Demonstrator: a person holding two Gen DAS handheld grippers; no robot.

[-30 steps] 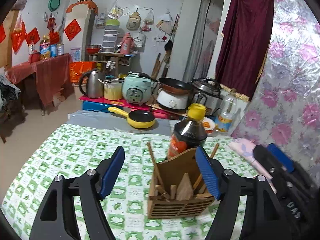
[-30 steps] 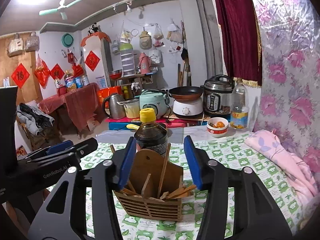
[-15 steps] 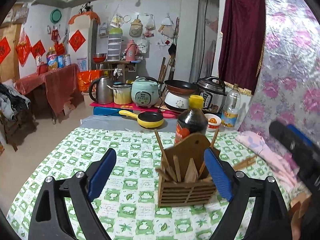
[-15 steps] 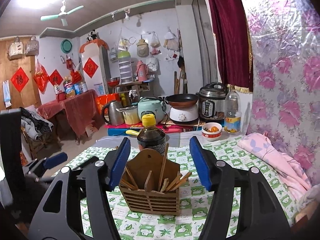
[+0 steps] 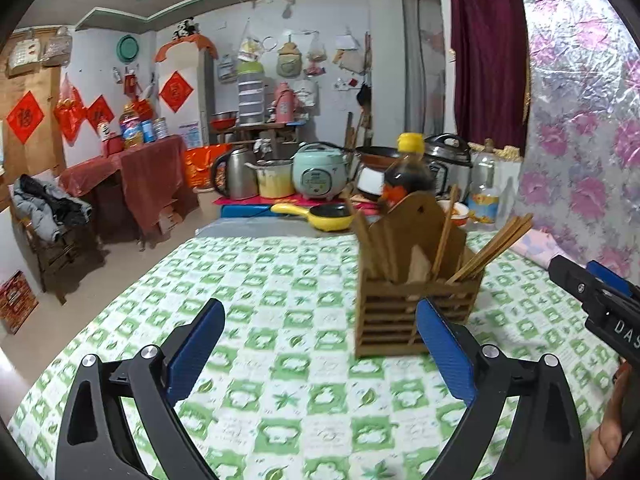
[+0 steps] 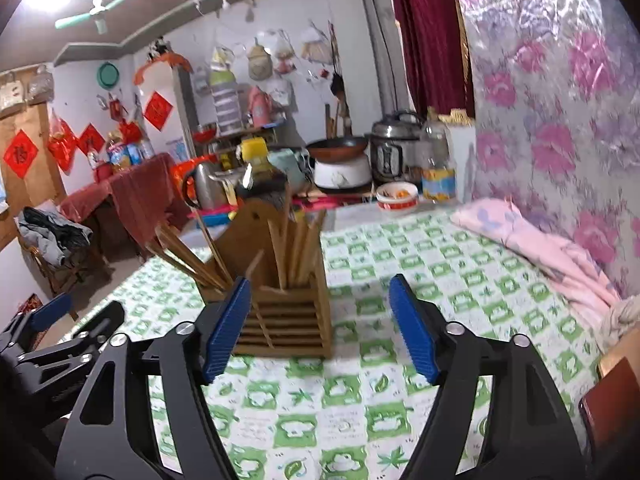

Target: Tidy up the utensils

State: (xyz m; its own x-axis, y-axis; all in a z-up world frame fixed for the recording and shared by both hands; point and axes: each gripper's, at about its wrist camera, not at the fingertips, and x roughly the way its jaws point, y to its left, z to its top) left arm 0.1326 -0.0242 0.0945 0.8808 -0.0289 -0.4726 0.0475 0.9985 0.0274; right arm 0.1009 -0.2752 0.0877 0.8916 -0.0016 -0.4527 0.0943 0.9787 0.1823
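A slatted wooden utensil holder (image 5: 416,304) stands on the green-and-white checked tablecloth (image 5: 280,280). It holds chopsticks (image 5: 496,240) and several flat wooden utensils. My left gripper (image 5: 320,344) is near it with its jaws opening; the holder sits just beyond its right fingertip, untouched. In the right wrist view the holder (image 6: 284,312) stands behind the left fingertip of my right gripper (image 6: 320,332), whose jaws are also opening with nothing pressed between them. The chopsticks (image 6: 180,252) lean out to the left there.
A dark sauce bottle with a yellow cap (image 5: 408,168) stands right behind the holder. A pink cloth (image 6: 540,248) lies along the flowered wall at the right. A yellow pan (image 5: 320,216), a small bowl (image 6: 398,194) and cookers line the far edge.
Both grippers have spread wider and sunk toward the table. The holder has slid right in the left wrist view and left in the right wrist view, leaving both gaps.
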